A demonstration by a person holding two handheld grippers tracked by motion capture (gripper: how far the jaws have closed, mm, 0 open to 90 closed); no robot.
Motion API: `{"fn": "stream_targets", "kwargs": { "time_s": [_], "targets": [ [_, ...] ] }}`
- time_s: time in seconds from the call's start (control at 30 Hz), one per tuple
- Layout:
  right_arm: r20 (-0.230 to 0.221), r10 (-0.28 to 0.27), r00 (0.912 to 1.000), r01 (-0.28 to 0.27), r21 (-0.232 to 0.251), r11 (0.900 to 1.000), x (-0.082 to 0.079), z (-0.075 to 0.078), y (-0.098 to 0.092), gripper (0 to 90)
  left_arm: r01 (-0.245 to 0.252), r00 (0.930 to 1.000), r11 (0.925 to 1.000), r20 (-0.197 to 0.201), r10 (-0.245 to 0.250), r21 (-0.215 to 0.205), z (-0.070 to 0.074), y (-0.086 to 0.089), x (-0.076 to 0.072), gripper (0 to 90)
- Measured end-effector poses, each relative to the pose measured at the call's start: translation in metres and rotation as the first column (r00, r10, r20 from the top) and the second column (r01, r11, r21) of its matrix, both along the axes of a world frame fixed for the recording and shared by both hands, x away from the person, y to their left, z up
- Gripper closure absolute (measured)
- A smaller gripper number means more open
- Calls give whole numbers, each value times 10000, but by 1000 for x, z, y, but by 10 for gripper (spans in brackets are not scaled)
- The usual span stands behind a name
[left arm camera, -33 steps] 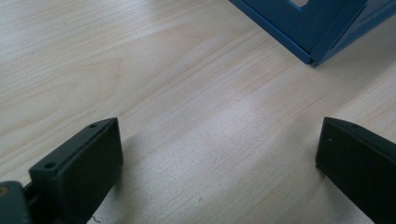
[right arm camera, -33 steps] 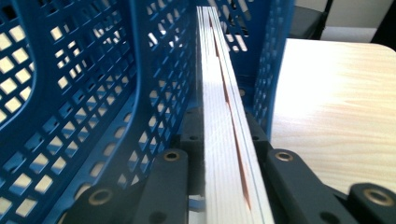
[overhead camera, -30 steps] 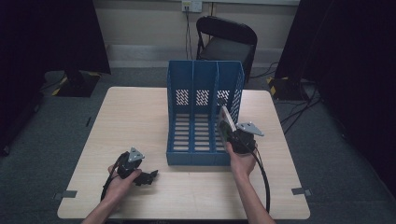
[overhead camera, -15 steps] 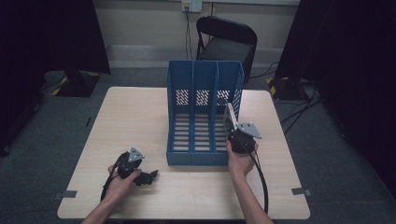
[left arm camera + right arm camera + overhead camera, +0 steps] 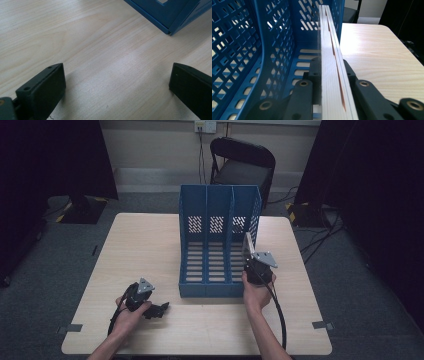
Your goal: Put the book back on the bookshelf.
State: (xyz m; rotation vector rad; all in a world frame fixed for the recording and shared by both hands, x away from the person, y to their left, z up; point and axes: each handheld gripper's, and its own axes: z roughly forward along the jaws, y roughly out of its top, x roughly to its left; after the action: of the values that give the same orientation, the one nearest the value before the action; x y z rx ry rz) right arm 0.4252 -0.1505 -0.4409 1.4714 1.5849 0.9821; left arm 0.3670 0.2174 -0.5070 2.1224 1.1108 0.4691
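A blue three-slot file holder (image 5: 219, 242) stands mid-table, its open front towards me. My right gripper (image 5: 251, 261) is shut on a thin pale book (image 5: 247, 243), held on edge at the holder's right front corner. In the right gripper view the book (image 5: 329, 50) runs straight ahead between the jaws of the right gripper (image 5: 329, 67), over the right slot's slotted floor (image 5: 304, 62) and close to its outer side. My left gripper (image 5: 159, 310) rests on the table at the front left, open. In the left gripper view its fingers (image 5: 42, 86) stand wide apart over bare wood, with the holder's corner (image 5: 170, 22) beyond.
The light wooden table (image 5: 145, 245) has free room left of the holder and along its front edge. A black folding chair (image 5: 242, 165) stands behind the table's far side. Cables trail from both grippers towards me.
My right gripper has shifted slightly to the right with the book, still at the holder's right slot. The left gripper has stayed put on the table.
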Motion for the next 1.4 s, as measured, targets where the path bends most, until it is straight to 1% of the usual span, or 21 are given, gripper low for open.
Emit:
{"fn": "stream_targets", "kwargs": {
  "time_s": [0.13,0.23,0.33,0.43,0.5,0.53,0.7,0.8,0.9,1.07,1.33,1.4],
  "targets": [
    [-49,29,10000,-29,40,10000,0,2,-1,756,1,10000,10000,0,-1,-2,0,0,0,3],
    [90,123,9999,-122,-122,9999,1,8,-2,740,4,10000,10000,-2,-4,15,0,0,0,3],
    [-94,209,9997,-210,-110,9997,3,10,-3,745,8,10000,10000,-4,-8,14,0,0,0,3],
    [-163,215,9996,-216,-72,9997,4,11,-3,762,10,10000,10000,-4,-10,14,0,0,0,3],
    [-113,-42,9999,42,43,10000,3,10,-1,766,8,10000,10000,-2,-8,13,0,0,0,3],
    [30,-332,9994,332,10,9994,2,9,1,767,9,10000,10000,-2,-9,13,0,0,0,3],
    [138,-633,9979,632,70,9980,1,8,2,767,-5,10000,10000,0,5,-7,0,0,0,3],
    [145,-680,9976,680,10,9977,1,8,4,767,4,10000,10000,-2,-4,5,0,0,0,3],
    [111,-547,9984,549,-149,9984,1,8,4,764,12,10000,10000,-4,-12,16,0,0,0,3],
    [70,-414,9991,416,-234,9989,2,8,2,759,8,10000,10000,-5,-8,12,0,0,0,3],
    [51,-411,9991,412,-248,9988,2,9,2,751,0,10000,10000,-6,0,6,0,0,-1,3],
    [-9,-315,9995,315,-241,9992,2,9,1,728,-1,10000,10000,-7,1,-8,0,0,-1,3]
  ]
}}
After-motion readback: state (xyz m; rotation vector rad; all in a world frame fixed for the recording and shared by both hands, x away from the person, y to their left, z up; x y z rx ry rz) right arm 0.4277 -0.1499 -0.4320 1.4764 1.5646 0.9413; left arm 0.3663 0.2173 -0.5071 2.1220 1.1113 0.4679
